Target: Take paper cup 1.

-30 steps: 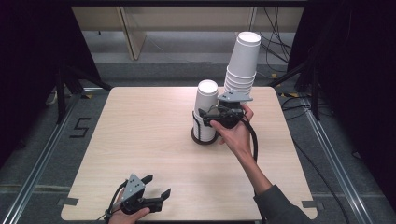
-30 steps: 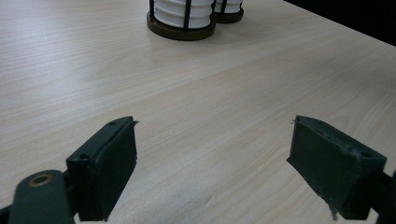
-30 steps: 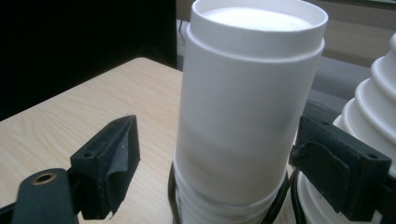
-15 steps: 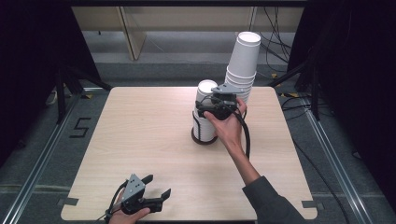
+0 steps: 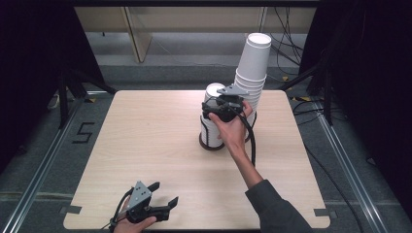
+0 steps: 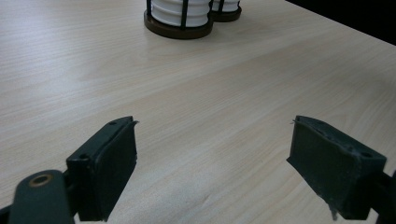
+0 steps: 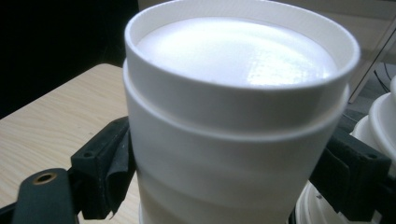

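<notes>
— How many stacks of cups are on the pale wooden table (image 5: 145,141)?

— Two. A short stack of white upside-down paper cups (image 5: 213,116) sits in a round dark-rimmed holder (image 5: 210,143) near the middle of the table's far half. Just beside it, to the right, a much taller stack of white upside-down paper cups (image 5: 252,68) leans a little to the right. I can't count the single cups in either; the rims are too close together.

— And the grippers?

— Two as well. The right black two-jaw gripper (image 5: 224,108) is at the short stack, a jaw on each side of the topmost white cup (image 7: 233,121). Both pads lie against its wall, so it is clamped on that cup.

— What does that cup look like?

— Plain white, smooth, with a recessed flat bottom facing up inside a raised ring, and a step lower down where the next cup's edge shows.

— The other gripper?

— The left black two-jaw gripper (image 5: 163,201) rests at the table's near edge, well apart from the stacks, jaws spread with only bare wood between them.
</notes>
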Motion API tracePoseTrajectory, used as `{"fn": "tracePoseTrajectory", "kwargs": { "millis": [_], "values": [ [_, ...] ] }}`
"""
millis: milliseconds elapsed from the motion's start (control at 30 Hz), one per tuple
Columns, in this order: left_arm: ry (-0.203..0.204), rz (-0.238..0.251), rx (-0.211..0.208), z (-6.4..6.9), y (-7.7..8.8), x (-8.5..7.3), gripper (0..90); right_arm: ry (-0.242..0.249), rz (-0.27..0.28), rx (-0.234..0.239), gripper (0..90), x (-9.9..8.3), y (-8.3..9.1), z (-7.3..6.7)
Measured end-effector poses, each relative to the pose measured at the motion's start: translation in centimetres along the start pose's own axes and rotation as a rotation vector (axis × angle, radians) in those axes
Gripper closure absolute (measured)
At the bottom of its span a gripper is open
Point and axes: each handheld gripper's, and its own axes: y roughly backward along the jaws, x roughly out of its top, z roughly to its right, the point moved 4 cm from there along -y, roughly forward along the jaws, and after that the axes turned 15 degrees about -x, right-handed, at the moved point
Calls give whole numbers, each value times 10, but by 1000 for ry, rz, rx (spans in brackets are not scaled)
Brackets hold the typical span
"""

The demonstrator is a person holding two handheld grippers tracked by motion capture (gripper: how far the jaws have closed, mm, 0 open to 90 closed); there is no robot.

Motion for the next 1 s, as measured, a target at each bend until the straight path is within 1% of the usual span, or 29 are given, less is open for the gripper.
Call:
{"fn": "tracePoseTrajectory", "kwargs": {
  "millis": [67,233,300,400,433,533,567,633,667,733,767,833,867,900,933,967,1000],
  "values": [
    [1,0,1,0,0,0,144,-18,-5,-4,172,1,-1,-1],
    [1,0,0,0,0,0,144,-14,-9,-13,184,2,-1,-1],
    [-1,-1,0,0,0,0,144,-27,3,-14,189,4,0,-1],
    [0,0,0,0,0,0,145,-30,11,-19,191,7,2,-1],
    [1,0,0,0,0,0,145,-25,23,-21,191,13,5,-1],
    [1,0,-1,0,0,0,145,-31,36,-15,192,17,8,-1],
    [0,-1,0,0,0,0,144,-33,47,-13,191,23,12,0],
    [0,3,-6,0,-1,0,145,-38,46,-12,192,25,13,0],
    [0,3,-6,0,-1,0,144,-40,55,-7,192,31,18,1],
    [1,4,-6,0,-1,0,144,-34,64,-9,192,34,19,1],
    [1,2,-7,0,-1,0,144,-35,74,-10,192,41,24,2],
    [5,8,-8,1,-1,0,144,-35,92,-7,192,48,28,3],
    [3,10,-12,1,-2,0,144,-35,92,-7,192,48,28,3],
    [3,10,-13,1,-2,0,144,-32,99,-9,192,52,30,4],
    [4,14,-15,1,-2,0,145,-44,98,-8,192,56,33,4],
    [4,6,-10,1,-2,0,145,-42,114,-9,192,63,37,5],
    [4,7,-13,1,-2,-1,144,-43,118,-9,192,66,39,5]
  ]
}}
